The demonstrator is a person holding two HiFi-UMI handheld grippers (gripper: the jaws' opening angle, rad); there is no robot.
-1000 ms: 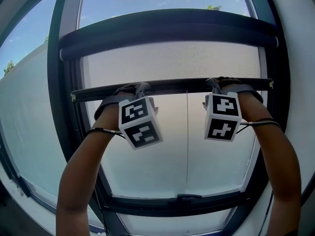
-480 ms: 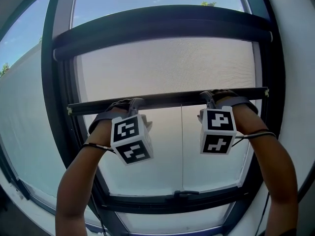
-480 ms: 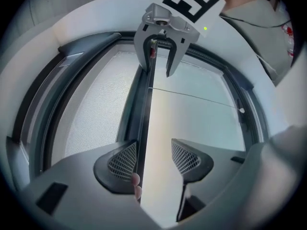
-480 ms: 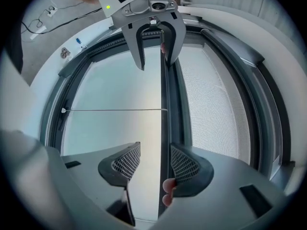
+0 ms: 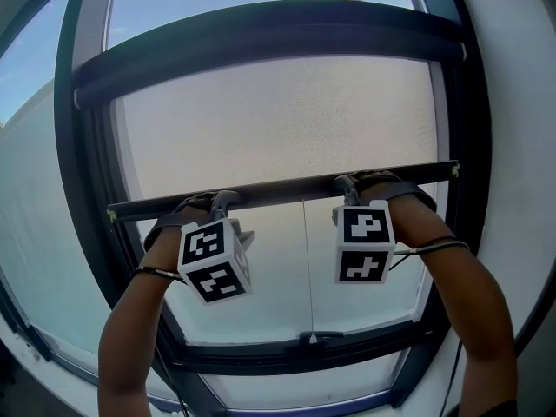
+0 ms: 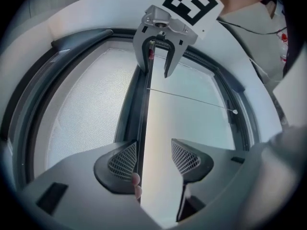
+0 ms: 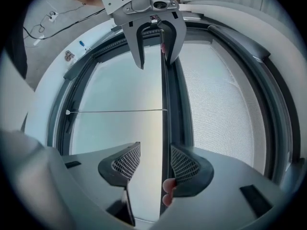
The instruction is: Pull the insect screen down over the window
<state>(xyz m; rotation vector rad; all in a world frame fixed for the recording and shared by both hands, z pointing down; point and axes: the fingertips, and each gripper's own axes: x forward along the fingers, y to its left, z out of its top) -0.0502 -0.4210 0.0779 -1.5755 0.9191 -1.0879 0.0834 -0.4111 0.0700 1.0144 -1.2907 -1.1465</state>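
— Head view: your left gripper (image 5: 223, 201) at 9 o'clock and right gripper (image 5: 347, 183) at 3 o'clock hook the pull bar (image 5: 287, 189). The insect screen (image 5: 278, 120) is about halfway down.
— Left gripper view: jaws apart, pull bar (image 6: 142, 104) against one pad (image 6: 122, 159). Right gripper view: the same.
— Mid-pull, I judge; next you draw evenly toward 6 o'clock.

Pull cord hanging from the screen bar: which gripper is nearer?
Right. The right gripper sits just right of the pull cord; the left gripper is farther off on its left.
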